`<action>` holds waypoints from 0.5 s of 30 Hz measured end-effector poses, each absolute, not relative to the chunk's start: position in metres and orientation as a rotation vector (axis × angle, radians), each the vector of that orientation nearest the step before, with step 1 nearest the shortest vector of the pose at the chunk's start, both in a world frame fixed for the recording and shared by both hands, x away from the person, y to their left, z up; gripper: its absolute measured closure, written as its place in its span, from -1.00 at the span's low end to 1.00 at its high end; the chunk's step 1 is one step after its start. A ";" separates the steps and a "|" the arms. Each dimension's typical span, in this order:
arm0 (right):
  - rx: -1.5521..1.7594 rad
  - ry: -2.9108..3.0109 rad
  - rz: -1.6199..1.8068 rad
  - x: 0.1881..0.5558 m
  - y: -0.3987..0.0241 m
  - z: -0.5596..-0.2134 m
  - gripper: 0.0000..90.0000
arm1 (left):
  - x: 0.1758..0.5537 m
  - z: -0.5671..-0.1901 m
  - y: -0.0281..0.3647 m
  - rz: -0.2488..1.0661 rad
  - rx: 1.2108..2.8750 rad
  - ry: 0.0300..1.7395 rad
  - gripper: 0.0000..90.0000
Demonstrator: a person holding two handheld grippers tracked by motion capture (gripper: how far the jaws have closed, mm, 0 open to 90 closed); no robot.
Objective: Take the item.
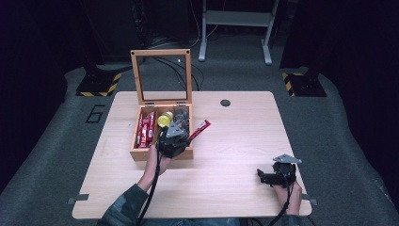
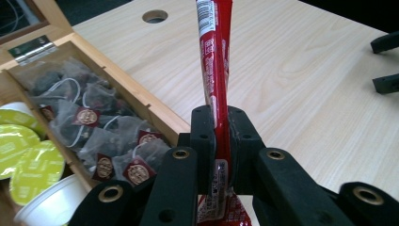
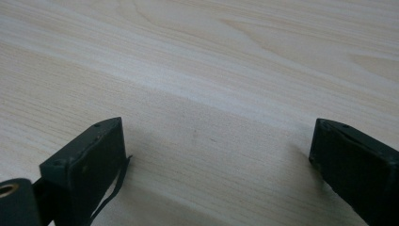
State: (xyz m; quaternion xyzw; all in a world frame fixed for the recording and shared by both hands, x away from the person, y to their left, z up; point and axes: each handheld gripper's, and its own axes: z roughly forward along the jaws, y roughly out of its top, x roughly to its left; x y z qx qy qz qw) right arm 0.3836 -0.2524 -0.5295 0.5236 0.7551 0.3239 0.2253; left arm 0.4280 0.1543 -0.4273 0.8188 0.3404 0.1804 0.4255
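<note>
My left gripper [image 1: 186, 138] hovers over the front right corner of an open wooden box [image 1: 137, 153] and is shut on a long red sachet [image 1: 200, 129]. In the left gripper view the sachet [image 2: 215, 70] stands pinched between the two black jaws of that gripper [image 2: 220, 127], its end sticking out toward the bare table. My right gripper [image 1: 260, 176] rests low near the table's front right, jaws pointing left. In its own view the right gripper [image 3: 221, 146] is wide open over bare wood, with nothing between the fingers.
The box's glass lid [image 1: 161, 75] stands upright at the back. Inside are red sachets [image 1: 146, 128], yellow capsules [image 2: 23, 157] and tea bags [image 2: 94, 122]. A round cable hole [image 1: 225, 102] sits at the table's far edge. The right gripper's jaws [image 2: 387, 63] show farther off.
</note>
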 end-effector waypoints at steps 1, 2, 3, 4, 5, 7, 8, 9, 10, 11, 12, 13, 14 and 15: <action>1.444 2.082 0.893 0.384 -0.252 -0.529 -0.92 | 0.428 -0.429 0.153 0.444 2.049 0.847 0.83; 1.444 2.083 0.893 0.384 -0.252 -0.529 -0.92 | 0.427 -0.430 0.153 0.439 2.057 0.847 0.83; 1.444 2.083 0.893 0.384 -0.252 -0.529 -0.92 | 0.427 -0.431 0.152 0.432 2.060 0.845 0.83; 1.444 2.083 0.893 0.384 -0.252 -0.529 -0.92 | 0.427 -0.432 0.150 0.425 2.054 0.846 0.83; 1.444 2.082 0.893 0.384 -0.252 -0.529 -0.92 | 0.427 -0.433 0.150 0.426 2.063 0.844 0.83; 1.443 2.083 0.893 0.384 -0.252 -0.529 -0.92 | 0.426 -0.434 0.147 0.420 2.062 0.838 0.83; 1.444 2.083 0.893 0.384 -0.252 -0.529 -0.92 | 0.426 -0.435 0.146 0.415 2.067 0.830 0.83; 1.443 2.083 0.893 0.384 -0.252 -0.529 -0.92 | 0.425 -0.436 0.145 0.416 2.065 0.828 0.83; 1.444 2.083 0.893 0.384 -0.252 -0.529 -0.92 | 0.425 -0.437 0.143 0.414 2.069 0.822 0.83; 1.444 2.082 0.893 0.384 -0.252 -0.529 -0.92 | 0.425 -0.437 0.143 0.417 2.075 0.819 0.83; 1.444 2.083 0.893 0.384 -0.252 -0.529 -0.92 | 0.424 -0.438 0.141 0.409 2.077 0.821 0.83; 1.444 2.083 0.893 0.384 -0.252 -0.529 -0.92 | 0.424 -0.439 0.140 0.409 2.082 0.814 0.83; 1.444 2.083 0.893 0.384 -0.252 -0.529 -0.92 | 0.423 -0.440 0.139 0.411 2.078 0.815 0.83; 1.444 2.083 0.893 0.384 -0.252 -0.529 -0.92 | 0.422 -0.441 0.138 0.406 2.084 0.807 0.83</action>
